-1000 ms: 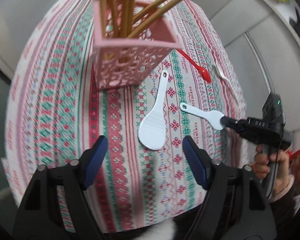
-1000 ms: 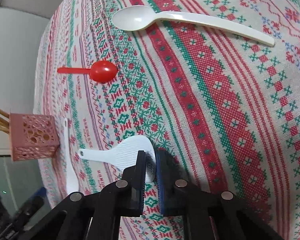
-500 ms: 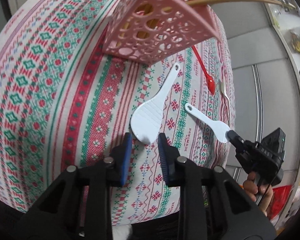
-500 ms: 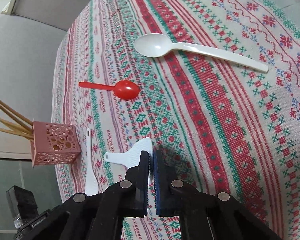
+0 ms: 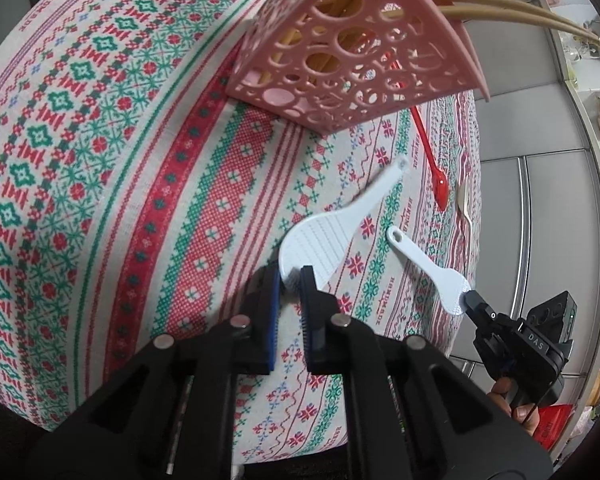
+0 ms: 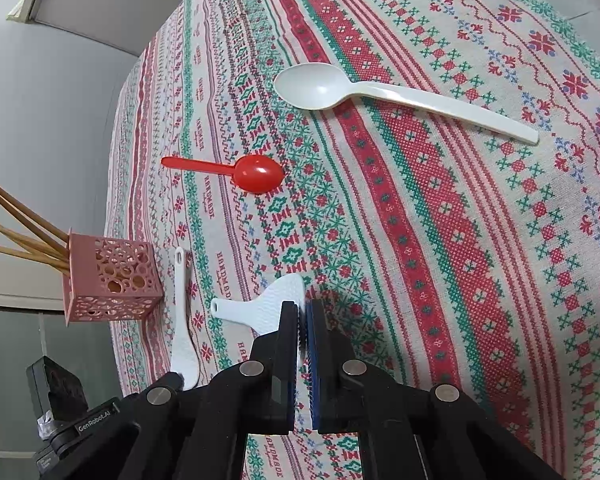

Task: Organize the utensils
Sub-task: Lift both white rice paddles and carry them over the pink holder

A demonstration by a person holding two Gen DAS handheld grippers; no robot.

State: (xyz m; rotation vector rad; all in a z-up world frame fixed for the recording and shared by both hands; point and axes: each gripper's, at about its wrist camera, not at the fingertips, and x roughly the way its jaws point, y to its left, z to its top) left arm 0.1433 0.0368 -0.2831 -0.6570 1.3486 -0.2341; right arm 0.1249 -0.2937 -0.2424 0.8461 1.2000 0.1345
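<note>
Now, both hands work at once.
Left fingers (image 5: 288, 280): closing from wide open a second ago, nearly together around the blade edge of the big paddle (image 5: 324, 240); pads look about to pinch it.
Right fingers (image 6: 302, 312): clamped tight on the blade of the small paddle (image 6: 260, 308), as they were a second ago; its handle looks raised slightly off the cloth.
Big paddle: lying on the counter (image 5: 100, 160), handle toward the pink holder (image 5: 352, 52).
Holder: near the far edge, chopsticks (image 5: 520, 16) already inside.
Left loose: red spoon (image 6: 256, 174), white spoon (image 6: 380, 96).
Meaning: two paddles about secured; next likely lifting both to the holder.
</note>
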